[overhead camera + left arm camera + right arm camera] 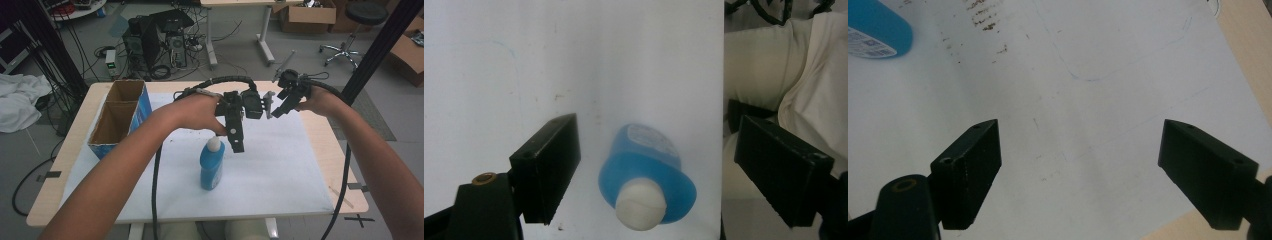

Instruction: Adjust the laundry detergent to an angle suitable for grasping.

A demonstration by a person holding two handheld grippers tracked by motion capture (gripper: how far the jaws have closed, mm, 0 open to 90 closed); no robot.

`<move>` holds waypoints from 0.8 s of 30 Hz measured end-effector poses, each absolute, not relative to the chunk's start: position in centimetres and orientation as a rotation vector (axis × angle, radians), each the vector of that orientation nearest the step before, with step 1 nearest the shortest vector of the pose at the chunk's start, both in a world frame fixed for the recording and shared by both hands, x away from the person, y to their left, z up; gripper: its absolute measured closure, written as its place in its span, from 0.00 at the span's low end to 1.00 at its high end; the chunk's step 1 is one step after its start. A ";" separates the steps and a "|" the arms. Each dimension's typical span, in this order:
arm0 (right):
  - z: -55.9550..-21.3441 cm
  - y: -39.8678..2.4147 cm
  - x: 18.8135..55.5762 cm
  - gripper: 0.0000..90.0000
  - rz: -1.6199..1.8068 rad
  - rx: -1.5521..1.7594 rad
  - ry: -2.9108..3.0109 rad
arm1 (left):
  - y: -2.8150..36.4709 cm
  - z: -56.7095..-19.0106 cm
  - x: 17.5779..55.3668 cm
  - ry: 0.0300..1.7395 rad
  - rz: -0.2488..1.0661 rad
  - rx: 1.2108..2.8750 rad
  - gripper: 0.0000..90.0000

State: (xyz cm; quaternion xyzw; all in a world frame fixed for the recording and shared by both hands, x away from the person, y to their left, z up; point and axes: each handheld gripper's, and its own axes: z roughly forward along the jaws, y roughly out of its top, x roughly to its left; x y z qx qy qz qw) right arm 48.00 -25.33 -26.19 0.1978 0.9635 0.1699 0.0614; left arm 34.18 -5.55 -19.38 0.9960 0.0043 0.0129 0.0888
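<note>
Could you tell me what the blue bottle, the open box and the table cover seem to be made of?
Blue bottle: probably plastic, smooth and slightly glossy, with a white cap. Open box: cardboard, brown matte inside, printed blue outside. Table cover: looks like white paper or thin sheet, matte, stained and pen-marked.

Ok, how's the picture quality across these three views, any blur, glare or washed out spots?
High view: dim and soft, but the blue bottle and cardboard box read clearly. Left gripper view: the white sheet is overexposed, and the bottle's white cap looks blurred. Right gripper view: darker and greyish, with stains and pen lines on the sheet still visible.
</note>
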 end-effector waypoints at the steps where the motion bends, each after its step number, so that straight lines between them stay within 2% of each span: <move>1: -26.2 -25.4 48.0 0.19 0.511 0.598 2.913 | -5.6 -19.4 34.1 0.013 0.041 2.966 0.21; 24: -25.9 -25.3 47.9 0.19 0.532 0.571 2.912 | -5.7 -19.1 33.7 0.045 0.058 2.956 0.21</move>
